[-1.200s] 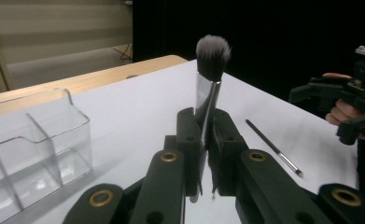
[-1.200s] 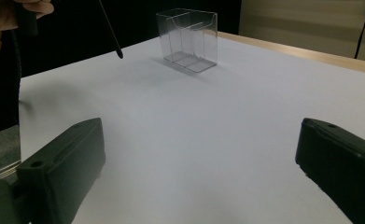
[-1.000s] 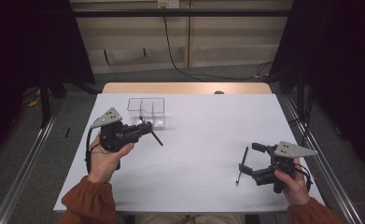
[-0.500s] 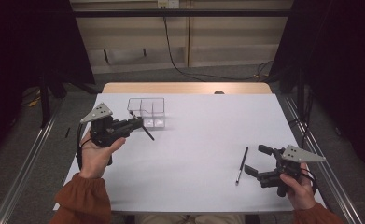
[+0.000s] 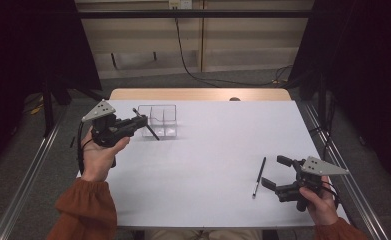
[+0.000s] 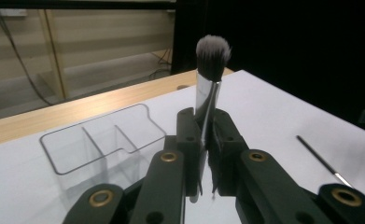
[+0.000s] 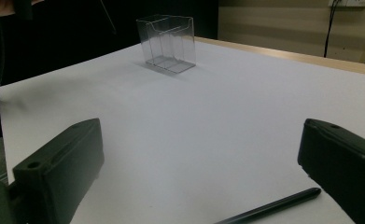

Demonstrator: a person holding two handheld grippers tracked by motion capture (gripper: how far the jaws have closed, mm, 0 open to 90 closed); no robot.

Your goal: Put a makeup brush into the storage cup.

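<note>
the makeup brush (image 6: 211, 79) is clamped between the jaws of the left gripper (image 5: 133, 122), the pads pressed on its shiny ferrule, with the bristle head standing above the jaws in the left gripper view and the thin handle trailing below. in the high view the brush is seen as a dark line crossing the gripper tip, its long axis running from about 10 o'clock to 4 o'clock, tilted rather than upright. the clear organizer (image 5: 157, 120) stands just beyond the gripper, at roughly 2 o'clock from it, with its open compartments facing up. the coming move is judged to turn on this: the brush must be swung upright and brought over a compartment, handle end first.

the right gripper (image 5: 279, 173) is held with its jaws apart, low over the desk (image 5: 213, 150), nothing between them. a thin black pencil (image 5: 259, 177) lies just beside it at 9 o'clock, its long axis near 12 to 6, well apart from the organizer; the right hand is plainly the nearer one to it.
</note>
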